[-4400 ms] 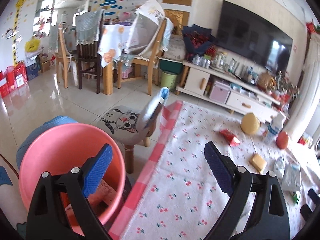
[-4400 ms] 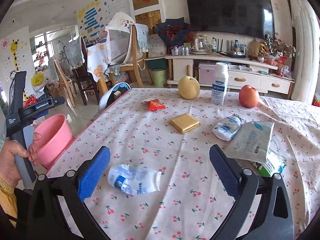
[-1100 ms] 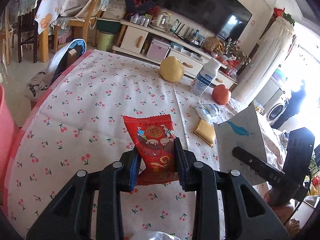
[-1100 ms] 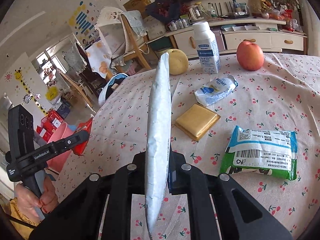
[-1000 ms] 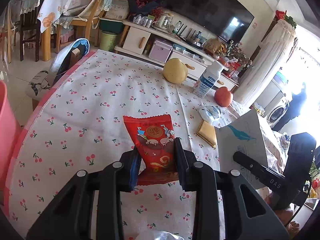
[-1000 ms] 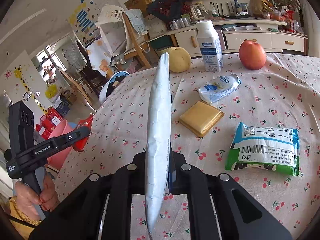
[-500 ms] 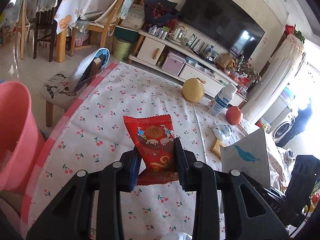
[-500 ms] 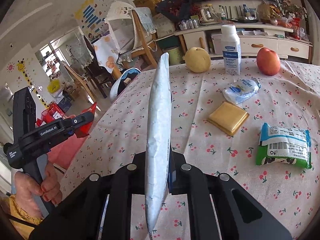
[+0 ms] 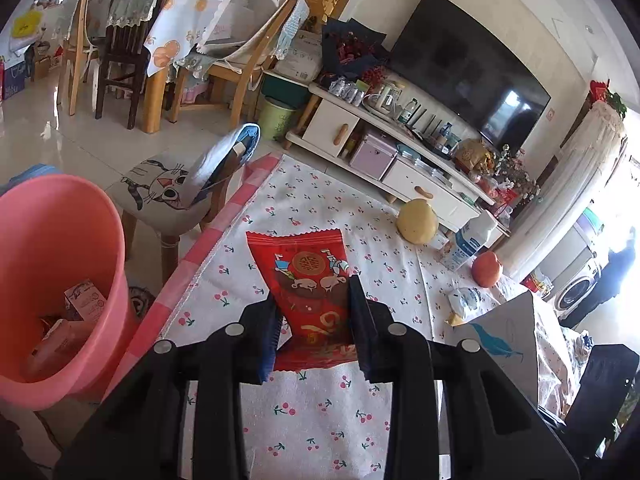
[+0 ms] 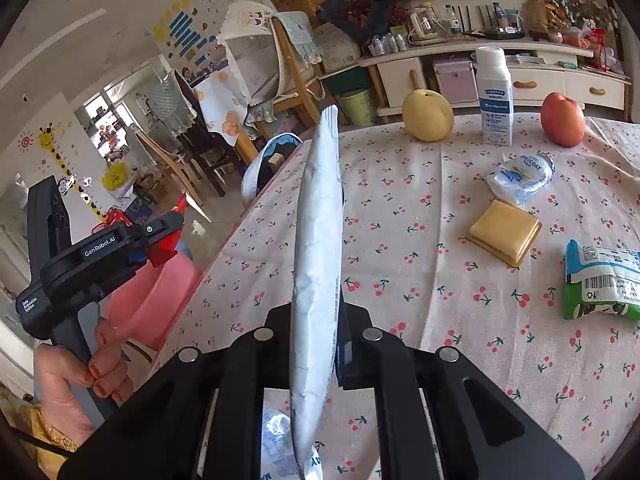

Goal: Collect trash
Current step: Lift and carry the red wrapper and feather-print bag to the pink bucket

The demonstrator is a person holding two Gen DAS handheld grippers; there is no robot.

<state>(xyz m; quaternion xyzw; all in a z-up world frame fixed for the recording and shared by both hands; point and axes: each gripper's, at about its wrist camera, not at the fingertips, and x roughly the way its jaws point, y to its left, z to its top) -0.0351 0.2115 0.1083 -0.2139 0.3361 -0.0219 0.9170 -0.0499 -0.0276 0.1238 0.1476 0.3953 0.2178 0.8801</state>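
My left gripper (image 9: 314, 312) is shut on a red snack wrapper (image 9: 308, 280), held above the left edge of the cherry-print tablecloth (image 9: 320, 408). A pink bucket (image 9: 52, 280) with scraps inside stands on the floor just left of it. My right gripper (image 10: 320, 328) is shut on a flat silver-white bag (image 10: 318, 248), seen edge-on and standing upright. The same bag (image 9: 504, 344) shows at the right of the left wrist view. In the right wrist view the left gripper (image 10: 168, 236), held by a hand (image 10: 80, 376), hangs over the pink bucket (image 10: 152, 300).
On the table lie a yellow flat packet (image 10: 504, 232), a crumpled white-blue wrapper (image 10: 520, 176), a green-white pack (image 10: 604, 280), a pear (image 10: 427, 116), an apple (image 10: 563, 119) and a white bottle (image 10: 495, 96). A cat-print stool (image 9: 160, 188) stands beside the bucket.
Both grippers have drawn back toward the table's left edge, still holding their items. The pink bucket has come much further into the left wrist view.
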